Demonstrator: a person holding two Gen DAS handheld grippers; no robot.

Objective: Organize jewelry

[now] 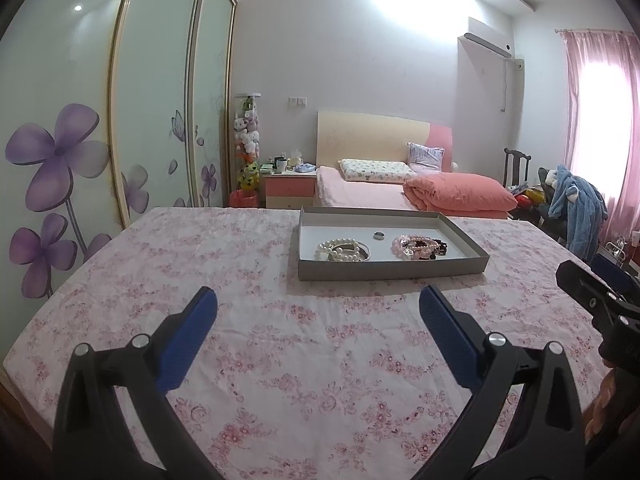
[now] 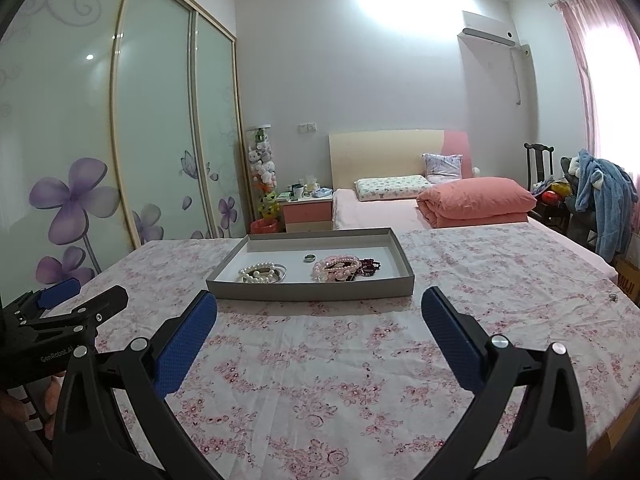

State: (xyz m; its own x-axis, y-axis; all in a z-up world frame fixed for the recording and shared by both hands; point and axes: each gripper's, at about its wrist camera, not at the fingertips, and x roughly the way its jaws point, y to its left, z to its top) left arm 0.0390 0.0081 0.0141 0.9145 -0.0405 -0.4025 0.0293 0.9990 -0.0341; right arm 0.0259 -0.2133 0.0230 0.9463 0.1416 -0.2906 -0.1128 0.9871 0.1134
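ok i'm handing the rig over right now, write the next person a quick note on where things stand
Left tool: open, holding nothing, above the floral cloth.
Right tool: open, holding nothing, short of the grey tray.
In the tray: pearl bracelets on the left, a small ring in the middle, a tangled pile of pink and dark bead bracelets on the right.
Done: all jewelry in view sits in the tray.
Left: probably separating the tangled pile.

Grey tray (image 1: 392, 270), pink-flowered white tablecloth (image 1: 280, 360)
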